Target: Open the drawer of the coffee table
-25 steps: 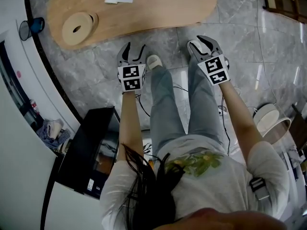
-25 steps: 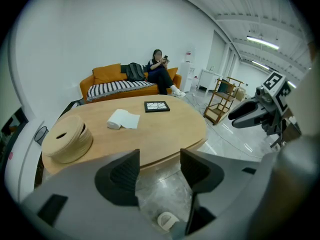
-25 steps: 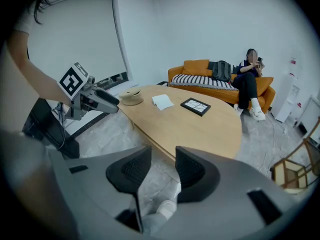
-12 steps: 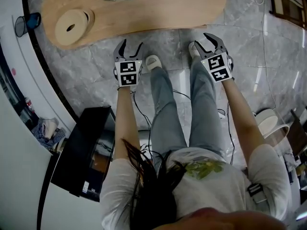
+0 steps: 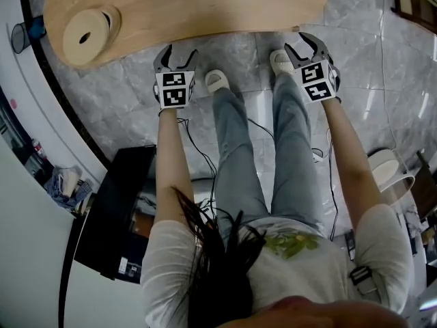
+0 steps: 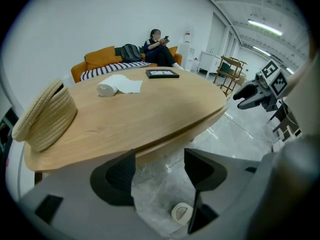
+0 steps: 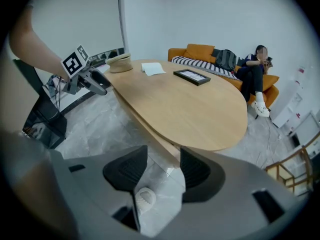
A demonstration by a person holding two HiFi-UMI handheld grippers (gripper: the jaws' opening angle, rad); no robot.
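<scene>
The coffee table (image 5: 225,5) has a long rounded wooden top and fills the upper part of the head view. No drawer front or handle shows in any view. My left gripper (image 5: 175,55) hangs over the stone floor just short of the table's near edge. My right gripper (image 5: 304,44) reaches that edge further right. Both are open and their jaws have just been opening, with nothing between them. In the left gripper view the jaws (image 6: 160,171) frame the underside of the table's rim (image 6: 165,139). In the right gripper view the jaws (image 7: 162,169) frame the rim (image 7: 165,144) and floor.
A woven straw hat (image 5: 85,36), a white tissue (image 6: 120,85) and a flat dark frame (image 6: 162,73) lie on the table. A person sits on an orange sofa (image 6: 100,59) beyond it. A black case (image 5: 116,210) and cables lie left of my legs, and white slippers (image 5: 217,82) stand near the rim.
Both grippers have moved toward the table's near edge and sunk lower. Their jaws stand wider apart than before.
</scene>
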